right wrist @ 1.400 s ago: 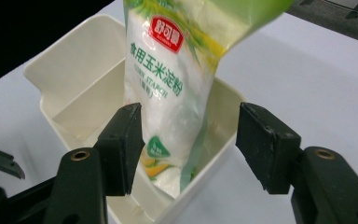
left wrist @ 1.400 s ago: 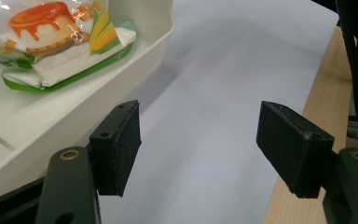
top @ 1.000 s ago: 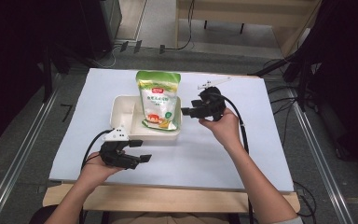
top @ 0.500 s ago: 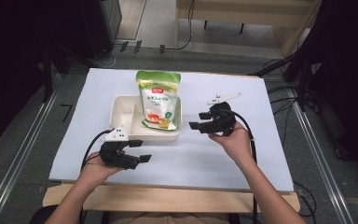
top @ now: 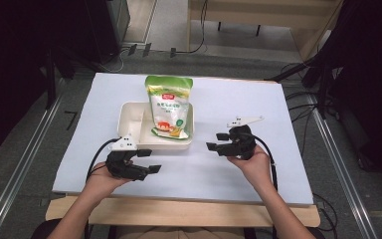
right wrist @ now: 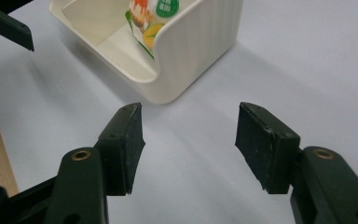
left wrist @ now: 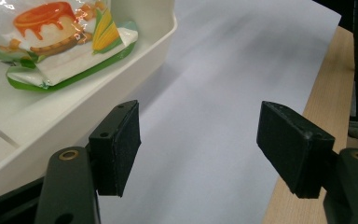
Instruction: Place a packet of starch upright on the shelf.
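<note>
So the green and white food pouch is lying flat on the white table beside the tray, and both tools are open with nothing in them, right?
Not quite. The food pouch stands inside the cream tray, leaning toward its far wall, not flat on the table; the high view shows this. The rest holds: the left tool and the right tool are both open with nothing in them.

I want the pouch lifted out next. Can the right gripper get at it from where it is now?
Probably yes. The right gripper is open and empty on the table, apart from the white tray, with only bare sheet between them. The pouch leans above the tray's rim, so its upper part is exposed.
</note>
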### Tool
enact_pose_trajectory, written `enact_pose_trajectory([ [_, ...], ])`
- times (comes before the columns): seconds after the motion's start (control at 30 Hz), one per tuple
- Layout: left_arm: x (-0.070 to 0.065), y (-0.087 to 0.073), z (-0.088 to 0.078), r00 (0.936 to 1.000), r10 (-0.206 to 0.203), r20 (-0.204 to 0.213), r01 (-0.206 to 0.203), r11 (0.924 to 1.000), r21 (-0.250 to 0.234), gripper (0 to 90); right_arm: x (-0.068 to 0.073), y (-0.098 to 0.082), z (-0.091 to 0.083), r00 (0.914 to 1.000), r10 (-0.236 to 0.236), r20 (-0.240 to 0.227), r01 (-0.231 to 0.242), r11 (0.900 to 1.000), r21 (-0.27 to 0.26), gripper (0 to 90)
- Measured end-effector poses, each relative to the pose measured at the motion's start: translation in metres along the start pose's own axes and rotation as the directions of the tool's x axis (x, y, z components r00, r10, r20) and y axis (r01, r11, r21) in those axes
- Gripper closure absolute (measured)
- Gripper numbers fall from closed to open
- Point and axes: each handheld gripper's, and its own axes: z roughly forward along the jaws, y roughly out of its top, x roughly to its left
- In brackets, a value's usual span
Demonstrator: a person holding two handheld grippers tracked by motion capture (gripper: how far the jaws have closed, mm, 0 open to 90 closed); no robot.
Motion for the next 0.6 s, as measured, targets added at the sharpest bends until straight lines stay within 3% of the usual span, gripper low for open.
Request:
enact_pose_trajectory([
  [0.6,-0.0006,0.0005,0.0003,1.0000,0.008,0.004,-0.008,1.0000,0.003,30.5,-0.0023,-0.0055,0.0047,0.9999,0.010,-0.001,-0.010,1.000,0.003,41.9],
])
